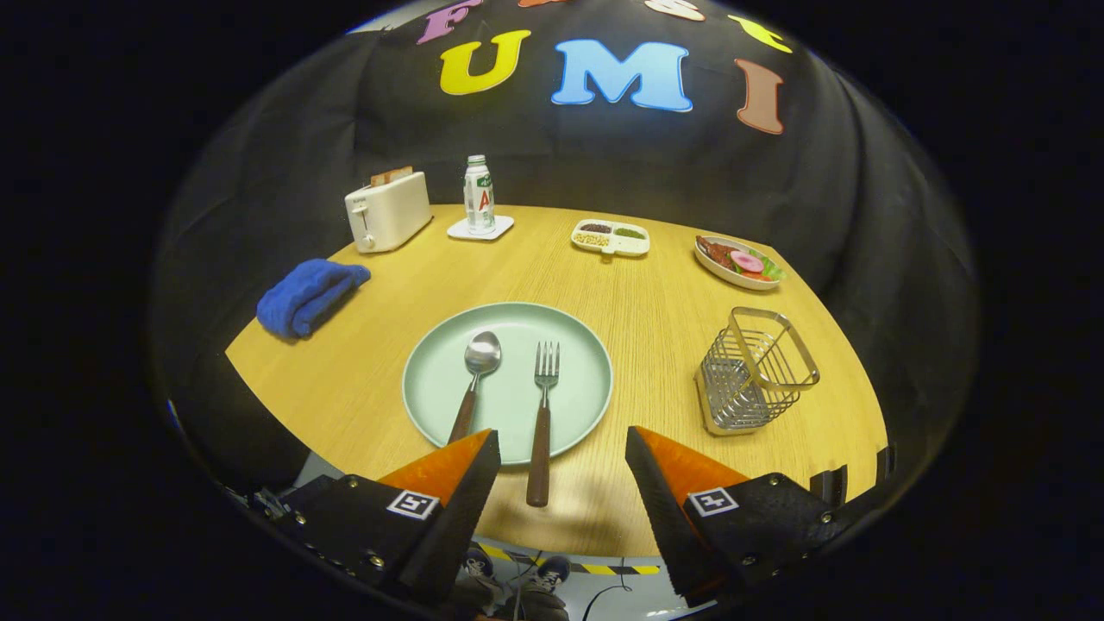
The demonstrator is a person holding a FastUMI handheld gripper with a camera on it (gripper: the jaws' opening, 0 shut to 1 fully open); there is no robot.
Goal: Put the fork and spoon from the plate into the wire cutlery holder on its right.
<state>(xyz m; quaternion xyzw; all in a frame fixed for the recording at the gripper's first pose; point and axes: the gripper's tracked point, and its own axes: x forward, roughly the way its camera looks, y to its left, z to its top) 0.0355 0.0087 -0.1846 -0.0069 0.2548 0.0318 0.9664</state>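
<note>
We hold the hand-held gripper (pixel 562 453) open over the fork (pixel 542 412) handle, aiming low and square; wire cutlery holder (pixel 755 371) waits at two o'clock.

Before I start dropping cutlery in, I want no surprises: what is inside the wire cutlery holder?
Nothing shows inside the wire cutlery holder; its wires hide part of the bottom. The fork and spoon lie on the plate. The gripper is open.
</note>
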